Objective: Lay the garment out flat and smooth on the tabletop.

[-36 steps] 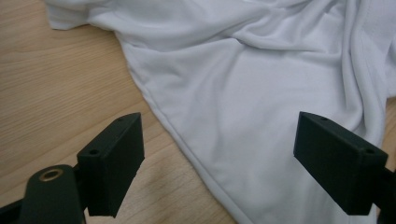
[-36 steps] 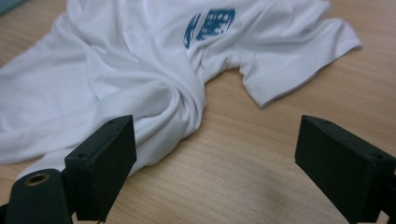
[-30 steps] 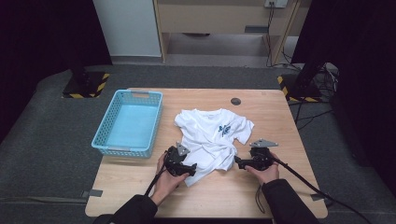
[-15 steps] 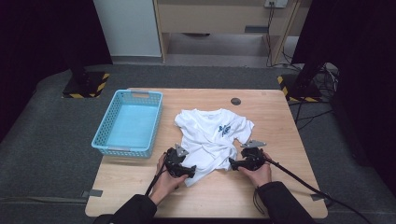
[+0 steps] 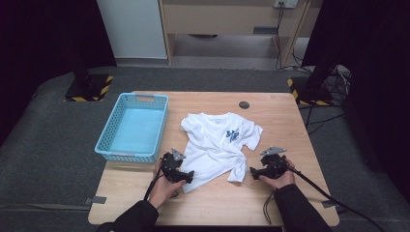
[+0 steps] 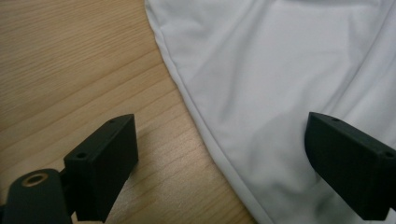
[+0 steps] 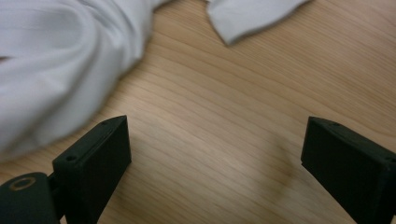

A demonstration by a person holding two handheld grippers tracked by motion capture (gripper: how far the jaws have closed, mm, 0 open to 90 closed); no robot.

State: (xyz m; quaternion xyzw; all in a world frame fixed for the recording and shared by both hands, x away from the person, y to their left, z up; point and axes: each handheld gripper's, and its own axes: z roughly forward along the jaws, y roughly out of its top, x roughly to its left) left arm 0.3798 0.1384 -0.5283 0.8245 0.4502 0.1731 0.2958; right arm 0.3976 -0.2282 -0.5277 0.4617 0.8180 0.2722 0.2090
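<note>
Two grippers are working the near edge of a wooden table [image 5: 290,121]. Leftmost, a blue basket [image 5: 132,126] is sitting clear of them. Next, the left gripper [image 5: 187,176] is straddling the hem of the white T-shirt [image 5: 217,145], jaws wide apart. Farthest right, the right gripper [image 5: 253,172] is hovering just beside the shirt's corner, jaws spread over bare wood.

sleeves: dark | grippers: black, blocky fingers [image 6: 105,156] (screw holes) | plates: grey three-cornered | cables: black

right gripper [image 5: 255,172] drawn back from the white T-shirt [image 5: 217,145] hem, toward table's right
</note>
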